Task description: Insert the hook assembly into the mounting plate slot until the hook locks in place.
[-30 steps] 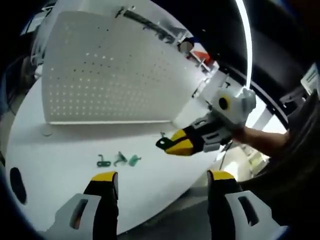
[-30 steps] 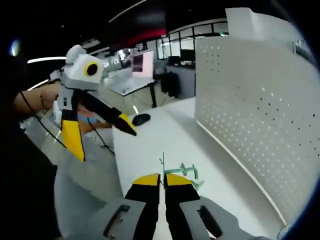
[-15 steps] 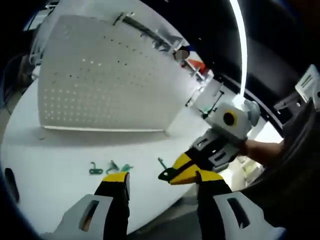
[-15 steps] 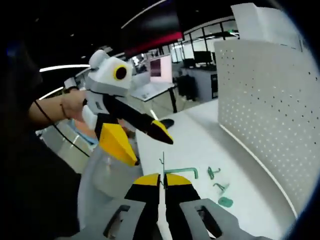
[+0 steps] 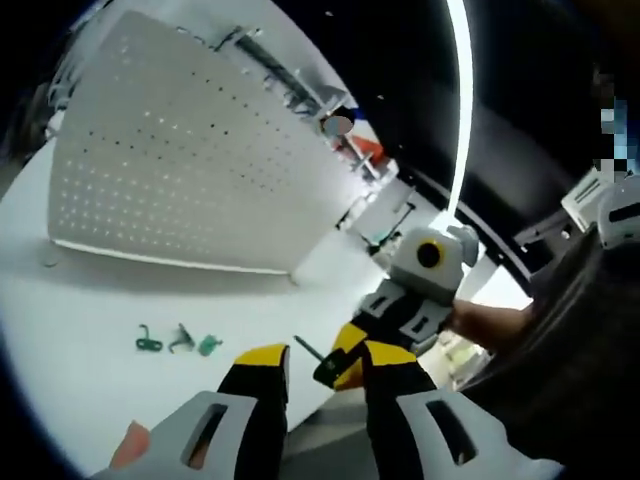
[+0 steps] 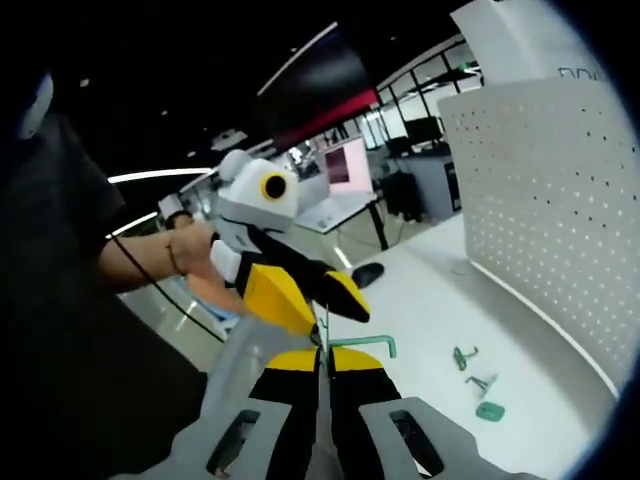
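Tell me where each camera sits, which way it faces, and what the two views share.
Left gripper view: rides the left gripper, looking along its jaws over the table to the pegboard; the right gripper and a hand come in from the right.
Right gripper view: rides the right gripper, shut on a hook, facing the left gripper, the holding hand, pegboard at right.
Shared: both grippers, the hook, the pegboard, three small green parts on the table.

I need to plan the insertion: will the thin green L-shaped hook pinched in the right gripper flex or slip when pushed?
The thin green L-shaped hook looks like slim bent wire, so probably light and fairly stiff. The right gripper pinches only its narrow stem, so it may pivot or slip under push.
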Tool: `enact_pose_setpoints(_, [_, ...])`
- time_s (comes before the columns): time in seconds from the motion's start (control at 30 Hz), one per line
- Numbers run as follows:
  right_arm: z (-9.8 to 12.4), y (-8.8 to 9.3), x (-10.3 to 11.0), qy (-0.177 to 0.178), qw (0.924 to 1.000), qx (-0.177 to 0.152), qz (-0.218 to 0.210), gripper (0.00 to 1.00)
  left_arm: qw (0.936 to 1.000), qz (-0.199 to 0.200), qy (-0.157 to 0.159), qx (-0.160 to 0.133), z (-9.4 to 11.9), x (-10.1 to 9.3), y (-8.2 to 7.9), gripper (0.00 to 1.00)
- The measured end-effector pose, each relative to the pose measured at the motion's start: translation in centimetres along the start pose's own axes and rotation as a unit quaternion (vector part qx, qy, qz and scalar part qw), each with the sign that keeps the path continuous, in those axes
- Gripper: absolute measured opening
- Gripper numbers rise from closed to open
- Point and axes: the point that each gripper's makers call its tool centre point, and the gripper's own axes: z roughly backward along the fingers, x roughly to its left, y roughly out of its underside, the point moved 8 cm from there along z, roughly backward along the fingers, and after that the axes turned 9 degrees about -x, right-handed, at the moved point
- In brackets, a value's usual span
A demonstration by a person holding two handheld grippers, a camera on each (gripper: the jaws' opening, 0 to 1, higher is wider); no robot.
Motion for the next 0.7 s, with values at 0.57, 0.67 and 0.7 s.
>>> enact_pose_setpoints(0.57, [0.7,-1.3,-0.1,-0.013,0.9944,-0.083,-0.064,0.01,0.9988,0.007,0.037,-0.030,0.0,-0.5,-0.5,0.13])
enact_pose_setpoints(0.67, [0.9,-1.7,-0.3,-0.015,0.9896,-0.113,-0.088,0.01,0.9967,0.027,0.051,-0.057,0.1,-0.7,-0.8,0.10])
enact_pose_setpoints(0.7, [1.0,-1.8,-0.3,-0.017,0.9876,-0.122,-0.097,0.01,0.9961,0.029,0.053,-0.064,0.1,-0.8,-0.9,0.09])
